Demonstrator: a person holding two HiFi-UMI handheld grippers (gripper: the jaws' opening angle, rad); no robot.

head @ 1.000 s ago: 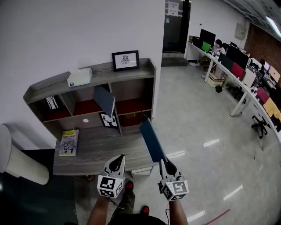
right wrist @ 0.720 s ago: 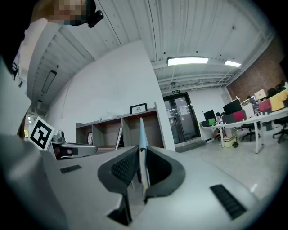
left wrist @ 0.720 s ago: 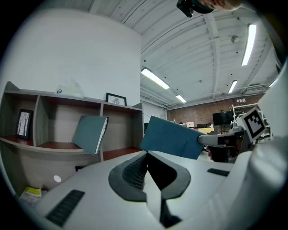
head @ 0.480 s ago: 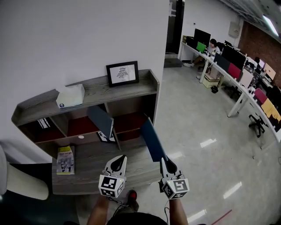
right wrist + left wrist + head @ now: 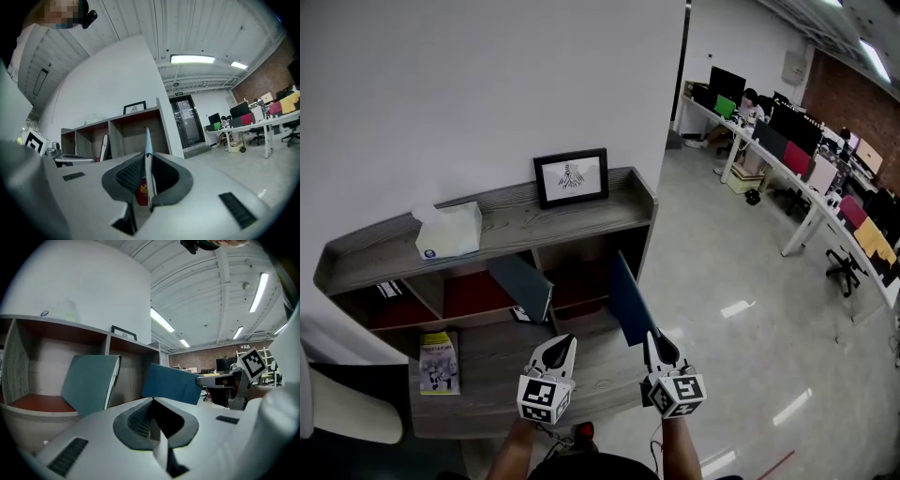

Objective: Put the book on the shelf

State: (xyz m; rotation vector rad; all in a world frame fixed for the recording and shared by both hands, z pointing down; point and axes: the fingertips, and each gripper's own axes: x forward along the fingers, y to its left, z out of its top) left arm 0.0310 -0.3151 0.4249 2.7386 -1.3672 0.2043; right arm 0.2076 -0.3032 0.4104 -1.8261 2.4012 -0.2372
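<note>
A thin blue book (image 5: 628,302) stands upright, edge toward me, with my right gripper (image 5: 654,349) shut on its lower edge. The right gripper view shows its spine (image 5: 147,154) clamped between the jaws. It hangs just before the right-hand compartment of the grey wooden shelf (image 5: 581,217). My left gripper (image 5: 562,347) is beside it to the left, over the shelf's lower ledge, shut and holding nothing. From the left gripper view, the blue book (image 5: 171,383) is at the right. A teal book (image 5: 89,383) leans in the middle compartment (image 5: 522,286).
A tissue box (image 5: 450,232) and a framed picture (image 5: 571,176) sit on the shelf top. A yellow booklet (image 5: 439,361) lies on the lower ledge at the left. Office desks with monitors (image 5: 787,131) run along the far right beyond polished floor (image 5: 741,309).
Both grippers have moved forward toward the shelf, the right one carrying the blue book. The book's top now overlaps the right-hand compartment.
</note>
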